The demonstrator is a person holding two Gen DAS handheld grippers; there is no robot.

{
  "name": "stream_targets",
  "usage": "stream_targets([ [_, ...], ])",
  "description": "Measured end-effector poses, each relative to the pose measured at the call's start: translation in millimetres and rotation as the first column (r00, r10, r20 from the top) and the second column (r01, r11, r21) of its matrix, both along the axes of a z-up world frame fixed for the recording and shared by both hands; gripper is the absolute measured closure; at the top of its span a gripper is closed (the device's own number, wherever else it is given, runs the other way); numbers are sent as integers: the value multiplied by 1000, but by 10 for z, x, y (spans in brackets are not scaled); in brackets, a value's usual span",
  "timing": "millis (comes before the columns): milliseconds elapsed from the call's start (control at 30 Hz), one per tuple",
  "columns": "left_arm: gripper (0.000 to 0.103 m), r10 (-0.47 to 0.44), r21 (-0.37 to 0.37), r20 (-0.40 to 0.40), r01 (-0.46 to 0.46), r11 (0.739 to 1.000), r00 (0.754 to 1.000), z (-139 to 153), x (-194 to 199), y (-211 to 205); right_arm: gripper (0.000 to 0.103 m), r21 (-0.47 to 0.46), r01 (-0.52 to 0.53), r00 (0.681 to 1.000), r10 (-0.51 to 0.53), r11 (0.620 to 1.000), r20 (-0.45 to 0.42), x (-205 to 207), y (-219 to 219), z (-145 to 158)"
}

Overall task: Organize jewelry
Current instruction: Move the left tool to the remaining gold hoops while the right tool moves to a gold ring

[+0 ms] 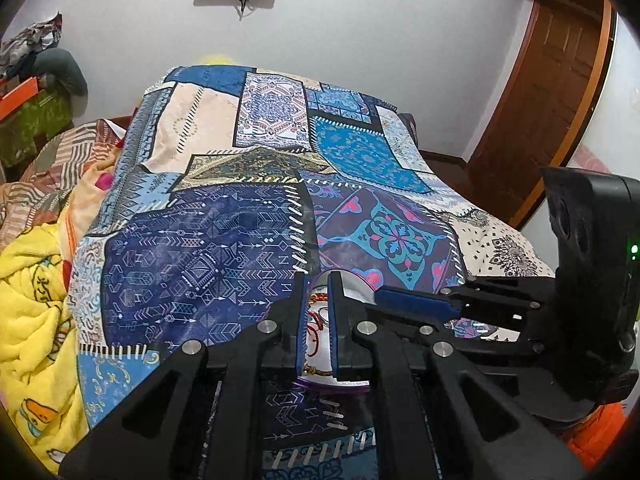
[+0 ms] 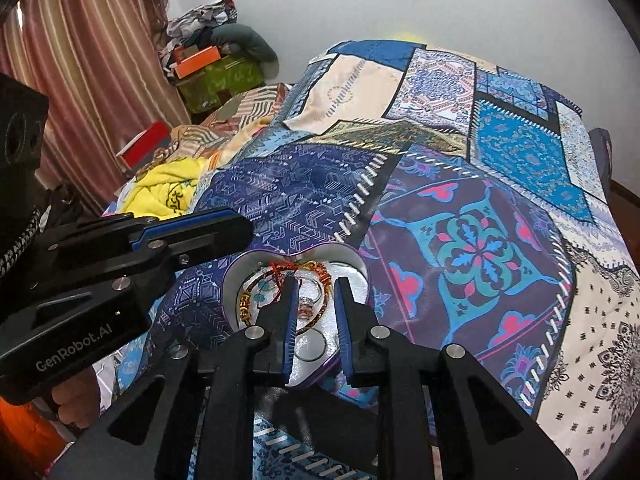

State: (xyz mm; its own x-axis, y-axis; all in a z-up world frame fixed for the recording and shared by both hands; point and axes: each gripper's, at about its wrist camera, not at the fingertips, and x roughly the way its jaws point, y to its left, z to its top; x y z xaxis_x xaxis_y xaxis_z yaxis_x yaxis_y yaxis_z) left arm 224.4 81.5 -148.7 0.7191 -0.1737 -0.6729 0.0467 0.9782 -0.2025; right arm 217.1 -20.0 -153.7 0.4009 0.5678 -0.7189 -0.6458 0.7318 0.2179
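A purple heart-shaped tin with a silver inside lies on the patchwork bedspread. It holds several pieces of jewelry: red and gold thread bracelets, beads and a ring. My right gripper hovers right over the tin, jaws open a little with nothing between them. My left gripper is also over the tin, jaws a small gap apart and empty. The left gripper shows from the side in the right wrist view, beside the tin's left rim.
The blue patchwork bedspread covers the bed. A yellow blanket is bunched on the left. Clothes and an orange box are piled by the far wall. A wooden door stands at the right.
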Motion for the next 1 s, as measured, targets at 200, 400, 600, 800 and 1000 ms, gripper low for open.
stream_targets([
  [200, 96, 16, 31, 25, -17, 999, 1000, 144, -77, -21, 87, 28, 77, 997, -78, 997, 28, -2, -273, 197],
  [400, 95, 16, 50, 44, -18, 999, 999, 298, -151, -117, 87, 54, 159, 984, -163, 986, 75, -68, -644, 428],
  [600, 88, -11, 63, 53, 8, 998, 999, 399, -192, -329, 87, 61, 230, 968, -235, 971, 87, -94, -998, 508],
  [800, 79, -66, 74, 41, 63, 995, 997, 390, -175, -647, 87, 43, 273, 959, -276, 961, 59, -115, -1266, 425],
  [1000, 79, -132, 69, -18, 133, 989, 991, 199, -97, -966, 86, 30, 306, 952, -307, 951, 20, -126, -1510, 291],
])
